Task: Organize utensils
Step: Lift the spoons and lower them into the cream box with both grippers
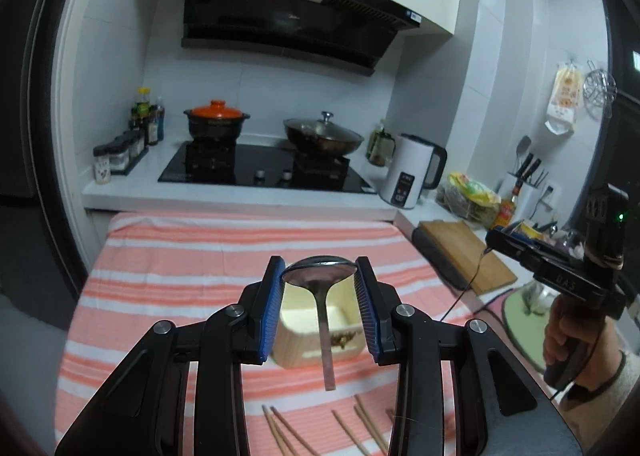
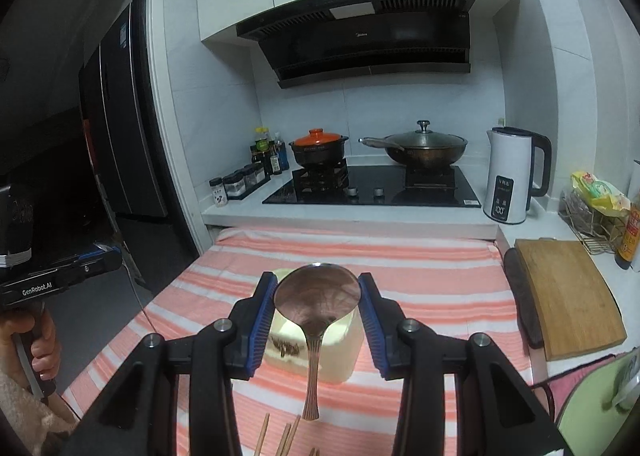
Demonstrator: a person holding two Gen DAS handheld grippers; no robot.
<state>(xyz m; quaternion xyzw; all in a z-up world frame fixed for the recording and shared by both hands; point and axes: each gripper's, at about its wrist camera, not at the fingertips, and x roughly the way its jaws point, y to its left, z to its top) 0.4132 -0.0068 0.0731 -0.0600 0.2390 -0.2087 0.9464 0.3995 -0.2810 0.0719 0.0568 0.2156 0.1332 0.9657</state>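
Left wrist: striped cloth (image 1: 168, 256) below gas stove (image 1: 264, 170).

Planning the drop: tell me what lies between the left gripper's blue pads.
In the left wrist view, the bowl of a metal spoon sits between the left gripper pads, handle hanging over the cream box.

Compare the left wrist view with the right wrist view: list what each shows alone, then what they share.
Left wrist only: the left tool clamping a spoon by its bowl, a knife block, a hanging towel, and the right tool's body.

Right wrist only: the right tool clamping another spoon by its bowl, a dark fridge, and the left tool's body.

Both: the cream box below each spoon, chopsticks on the striped cloth, the stove, pots, kettle and cutting board.
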